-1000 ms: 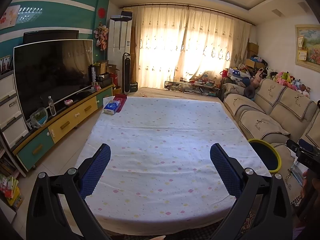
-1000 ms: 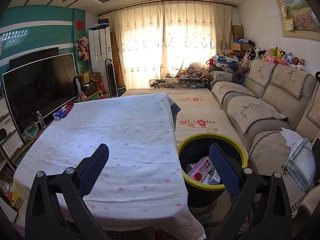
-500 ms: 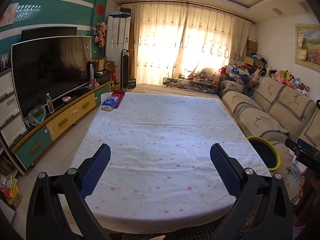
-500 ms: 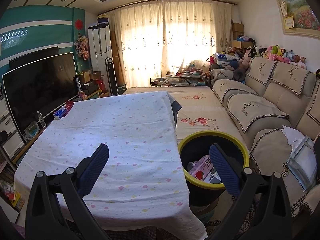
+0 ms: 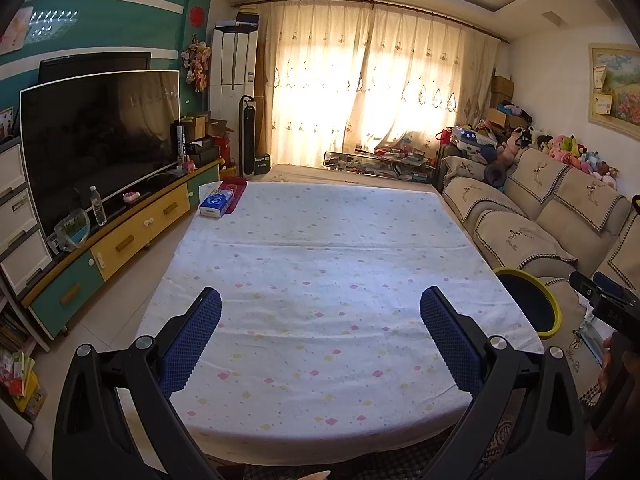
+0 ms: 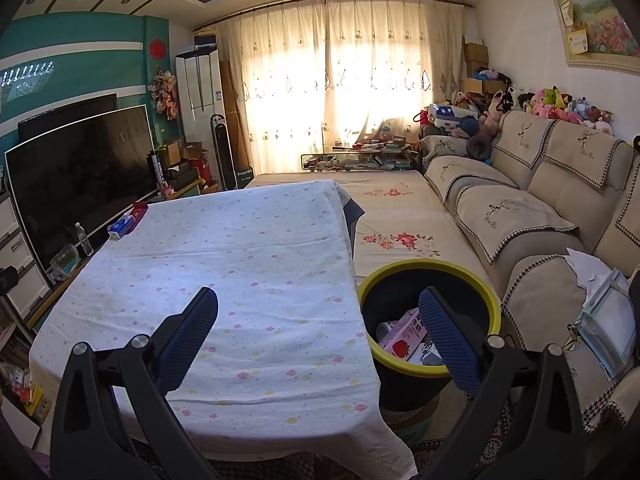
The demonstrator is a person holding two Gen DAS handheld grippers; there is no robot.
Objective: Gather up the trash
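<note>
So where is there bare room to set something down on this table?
Nearly the whole tablecloth is free, from the near edge to the tissue box and red box at the far left corner. The yellow-rimmed bin already holds cartons.

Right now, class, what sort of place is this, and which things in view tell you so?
Most likely a home living room: a large television on a low cabinet, a sofa topped with plush toys, and a cloth-covered table before curtained windows.

Teal wall [image 5: 112, 28], sunlit curtains [image 5: 372, 92], beige sofa [image 6: 520, 208].
</note>
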